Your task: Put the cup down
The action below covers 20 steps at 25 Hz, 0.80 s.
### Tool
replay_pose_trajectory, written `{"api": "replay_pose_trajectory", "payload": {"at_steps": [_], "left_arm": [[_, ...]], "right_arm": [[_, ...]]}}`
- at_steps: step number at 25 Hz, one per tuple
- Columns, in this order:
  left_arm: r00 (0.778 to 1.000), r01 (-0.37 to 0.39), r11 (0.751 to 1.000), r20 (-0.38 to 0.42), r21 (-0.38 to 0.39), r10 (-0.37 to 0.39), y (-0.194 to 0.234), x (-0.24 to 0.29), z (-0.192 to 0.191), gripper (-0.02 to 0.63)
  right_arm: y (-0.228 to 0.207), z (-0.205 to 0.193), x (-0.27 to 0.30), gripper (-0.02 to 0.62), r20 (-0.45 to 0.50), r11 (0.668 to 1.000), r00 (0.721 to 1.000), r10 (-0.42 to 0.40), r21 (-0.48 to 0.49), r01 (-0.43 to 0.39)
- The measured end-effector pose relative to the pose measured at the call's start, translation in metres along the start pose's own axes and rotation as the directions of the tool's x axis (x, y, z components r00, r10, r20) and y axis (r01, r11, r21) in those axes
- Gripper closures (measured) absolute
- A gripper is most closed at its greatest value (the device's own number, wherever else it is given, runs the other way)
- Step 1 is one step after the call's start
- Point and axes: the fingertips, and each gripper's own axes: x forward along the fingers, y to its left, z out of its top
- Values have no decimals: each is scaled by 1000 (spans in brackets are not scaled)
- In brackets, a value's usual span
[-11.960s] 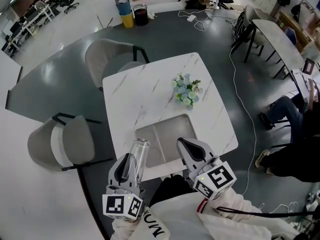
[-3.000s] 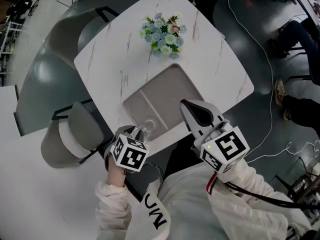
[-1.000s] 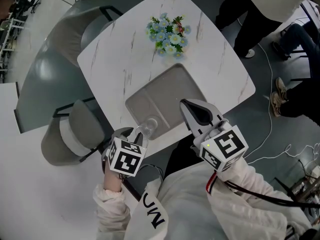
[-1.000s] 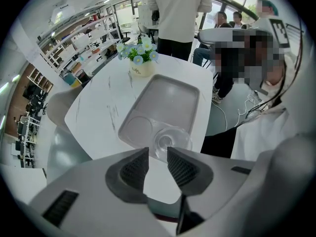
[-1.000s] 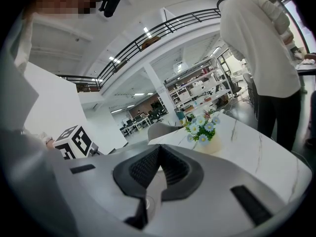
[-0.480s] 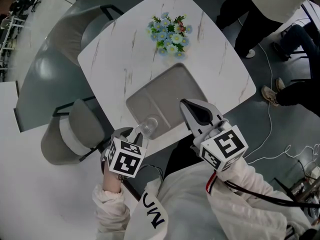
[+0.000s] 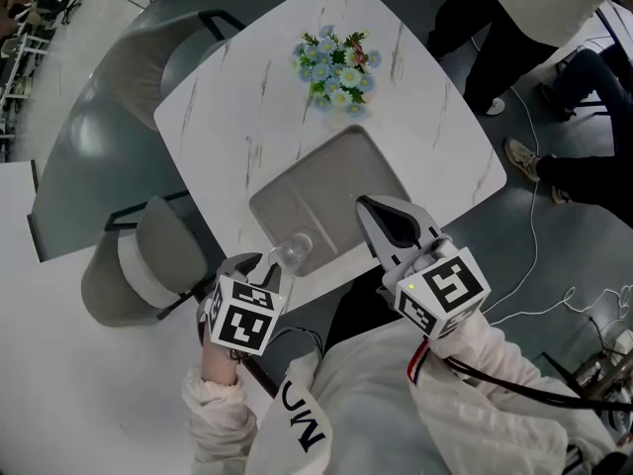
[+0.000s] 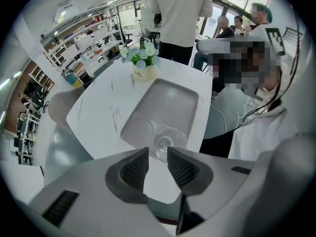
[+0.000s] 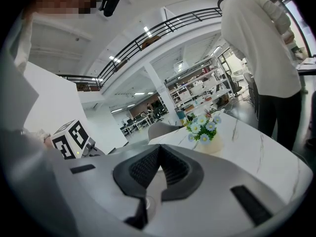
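A clear cup [image 7: 294, 249] stands upright in the near left corner of the grey tray [image 7: 341, 171] on the white marble table [image 7: 237, 117]. My left gripper [image 7: 263, 265] sits just behind it at the table's near edge. In the left gripper view the cup [image 8: 164, 143] shows just past the tips of the left gripper [image 8: 158, 153], whose jaws stand a little apart with bare table between them. My right gripper [image 7: 366, 206] hovers over the tray's near right part. In its own view the right gripper [image 9: 159, 149] has its jaws pressed together, holding nothing.
A pot of blue flowers [image 7: 334, 67] stands on the table behind the tray. Grey chairs [image 7: 148, 275] flank the table's left side. A person in white [image 7: 534, 8] stands at the far right corner, and cables lie on the floor [image 7: 554, 295].
My left gripper has drawn back slightly toward me, away from the cup. The cup and the right gripper have stayed where they were. A person's foot at the right has shifted.
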Motion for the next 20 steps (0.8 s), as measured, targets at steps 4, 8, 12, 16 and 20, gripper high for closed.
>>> {"api": "replay_pose_trajectory", "payload": {"at_steps": [4,8,12,16,20], "left_arm": [[999,2,1000,32,-20,-1,-1,-7,2,503],[994,-14,998,105,-61,21,2,-25,8,503],[971,-14,993,234,-118,41,2,-53,20,503],[921,-6,980,381,-201,84,2,-80,28,505],[841,-13,961,516,-276,160,2,-112,39,505]], "right_arm": [[4,3,1,592,-1,1000,1000,8,-17,-8],[14,11,2,592,-5,998,1000,25,-53,-25],[31,25,1,592,-8,993,999,49,-106,-50],[51,46,0,592,-6,981,997,80,-175,-80],[74,67,-7,592,5,965,994,112,-240,-107]]}}
